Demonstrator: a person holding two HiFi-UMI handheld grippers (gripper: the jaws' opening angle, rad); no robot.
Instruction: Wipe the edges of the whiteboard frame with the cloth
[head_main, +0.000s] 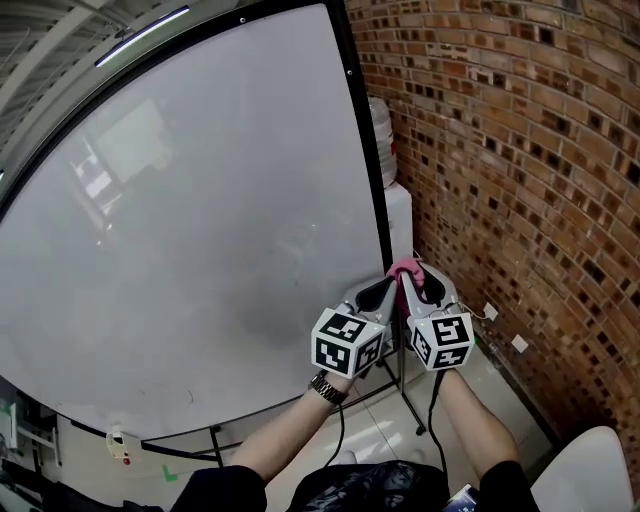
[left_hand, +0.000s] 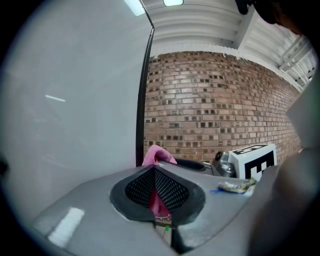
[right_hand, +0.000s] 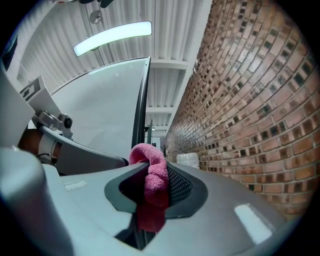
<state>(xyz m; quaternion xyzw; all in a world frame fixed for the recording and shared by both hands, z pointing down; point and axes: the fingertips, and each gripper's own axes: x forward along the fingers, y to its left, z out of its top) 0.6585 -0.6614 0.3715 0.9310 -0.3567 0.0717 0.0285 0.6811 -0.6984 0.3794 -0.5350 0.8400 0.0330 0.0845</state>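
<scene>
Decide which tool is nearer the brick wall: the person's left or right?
Right. The right tool lies past the whiteboard frame, toward the brick wall; the left tool lies in front of the whiteboard, farther from the wall. Both are shut on the pink cloth.

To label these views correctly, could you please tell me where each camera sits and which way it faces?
Head view: on the person's head, looking forward and down at whiteboard, black frame and brick wall; forearms, left gripper and right gripper show.
Left gripper view: on the left gripper, facing the frame and wall; its jaws shut on the pink cloth.
Right gripper view: on the right gripper, looking up along the frame; its jaws shut on the same cloth.
Shared: all three show cloth, frame and wall.
</scene>
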